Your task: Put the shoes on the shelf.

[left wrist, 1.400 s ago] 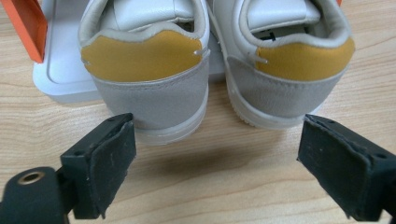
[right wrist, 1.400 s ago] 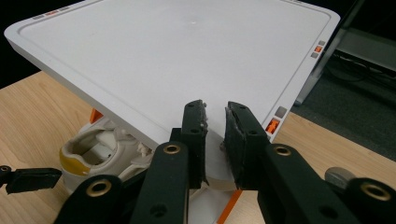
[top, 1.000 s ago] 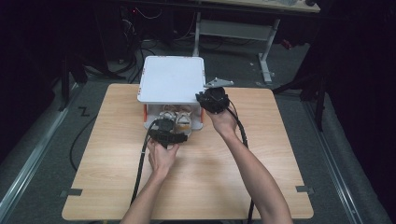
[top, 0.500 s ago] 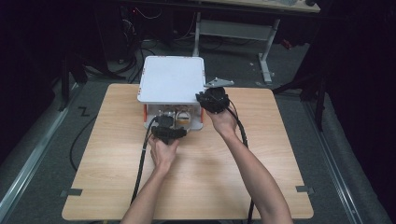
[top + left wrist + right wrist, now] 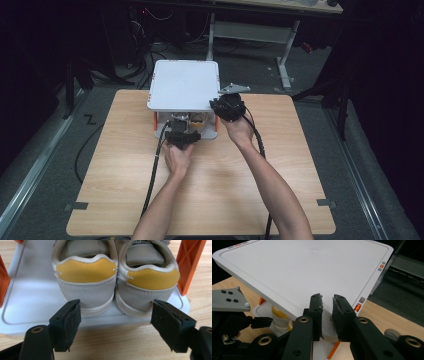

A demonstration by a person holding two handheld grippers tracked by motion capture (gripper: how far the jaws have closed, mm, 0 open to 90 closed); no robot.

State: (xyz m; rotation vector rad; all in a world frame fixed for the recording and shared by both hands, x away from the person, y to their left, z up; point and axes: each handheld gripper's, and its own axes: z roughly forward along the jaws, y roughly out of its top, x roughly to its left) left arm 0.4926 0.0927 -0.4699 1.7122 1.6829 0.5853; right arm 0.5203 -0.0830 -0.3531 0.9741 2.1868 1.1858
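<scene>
High view: looking down on a wooden counter (image 5: pixel 210 200) with a small white two-level rack (image 5: pixel 184 85) parked at the far middle, orange posts at the corners. Two forearms coming in from the near edge.

Left claw (image 5: pixel 179 131) poking into the gap under the top shelf, sitting right at the near edge of the bottom shelf. Left gripper view: staring straight at the heels of a pair of grey and yellow shoes (image 5: pixel 115 282) standing side by side on the white bottom shelf (image 5: pixel 30 290), touching each other, toes pointing far. Jaws just been closing in a bit but not clenched yet, pads (image 5: pixel 68 320) flanking the two heels from outside, one by the left shoe's heel, the other by the right shoe's. Pads not pressing on anything, so still released. Orange post (image 5: pixel 190 262) standing just right of the right shoe.

Right claw (image 5: pixel 222 104) sitting at the near right corner of the top shelf. Right gripper view: jaws clamped on the edge of the white top shelf (image 5: pixel 307 270), pads squeezing the rim from above and below, so definitely grasping that shelf. Also catching the left claw (image 5: pixel 265 321) lower left, reaching under toward the yellow heel of a shoe (image 5: pixel 278 313).
</scene>
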